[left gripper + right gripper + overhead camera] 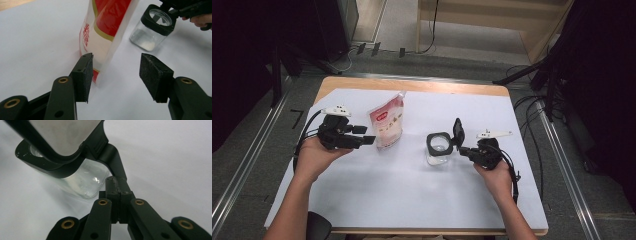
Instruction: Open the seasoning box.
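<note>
Two items on the white sheet (412, 190): one clear jar (438, 150) and one red-and-white pouch (388, 125). Jar is a square-ish glass body with a black collar and a hinged black lid (457, 131) flipped up; a little pale residue on its bottom. It sits near the sheet's middle. Pouch stands upright just left of the jar, apart from it, red print on front, white lower part.

Two grippers, one per hand. Right gripper (463, 149) is right of the jar, clenched on the lid's black hinge tab (117, 170), pads fully together on it. Left gripper (368, 140) is left of the jar, beyond the pouch, jaws released and spread; pouch's bottom corner sits just past the left pad (85, 75), not pinched; whether it touches that pad, can't tell.

Room: wide bare sheet on the near side of the jar, less behind it up to the wooden table edge (412, 85). Right of the jar, sheet edge lies past the right hand (497, 175).
</note>
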`<state>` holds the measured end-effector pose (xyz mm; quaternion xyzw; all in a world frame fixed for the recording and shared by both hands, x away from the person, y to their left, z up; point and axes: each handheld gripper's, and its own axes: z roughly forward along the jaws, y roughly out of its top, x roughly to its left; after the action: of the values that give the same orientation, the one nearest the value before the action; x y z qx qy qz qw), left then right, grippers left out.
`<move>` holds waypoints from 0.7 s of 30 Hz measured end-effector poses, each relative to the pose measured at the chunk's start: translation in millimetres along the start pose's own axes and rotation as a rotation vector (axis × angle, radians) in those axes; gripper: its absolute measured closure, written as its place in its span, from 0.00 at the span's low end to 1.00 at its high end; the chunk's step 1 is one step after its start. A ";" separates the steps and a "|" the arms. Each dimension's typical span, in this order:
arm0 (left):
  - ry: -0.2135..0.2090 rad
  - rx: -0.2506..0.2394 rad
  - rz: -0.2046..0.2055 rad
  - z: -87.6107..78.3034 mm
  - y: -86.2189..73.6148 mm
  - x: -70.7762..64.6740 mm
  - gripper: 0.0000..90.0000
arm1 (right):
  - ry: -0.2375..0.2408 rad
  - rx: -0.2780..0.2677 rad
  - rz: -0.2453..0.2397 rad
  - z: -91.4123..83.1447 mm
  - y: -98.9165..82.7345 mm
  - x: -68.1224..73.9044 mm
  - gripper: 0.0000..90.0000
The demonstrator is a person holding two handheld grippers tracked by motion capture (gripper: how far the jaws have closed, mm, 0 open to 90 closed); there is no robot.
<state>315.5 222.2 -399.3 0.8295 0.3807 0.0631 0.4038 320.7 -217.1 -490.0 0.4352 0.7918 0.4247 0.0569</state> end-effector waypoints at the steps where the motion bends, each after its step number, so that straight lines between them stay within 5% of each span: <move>1: 0.000 0.000 0.000 0.0 0.0 0.0 0.51 | 0.001 -0.003 0.005 0.4 0.2 -0.7 1.00; 12: 0.008 -0.015 0.006 20.3 9.4 3.4 0.57 | -0.005 0.004 0.004 0.1 -0.1 1.9 0.99; 21: 0.019 -0.002 0.006 27.9 17.5 7.5 0.59 | 0.025 -0.002 -0.012 -2.0 -1.4 11.2 0.86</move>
<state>342.5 203.2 -406.8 0.8297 0.3818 0.0727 0.4007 312.0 -210.4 -486.7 0.4249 0.7947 0.4305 0.0500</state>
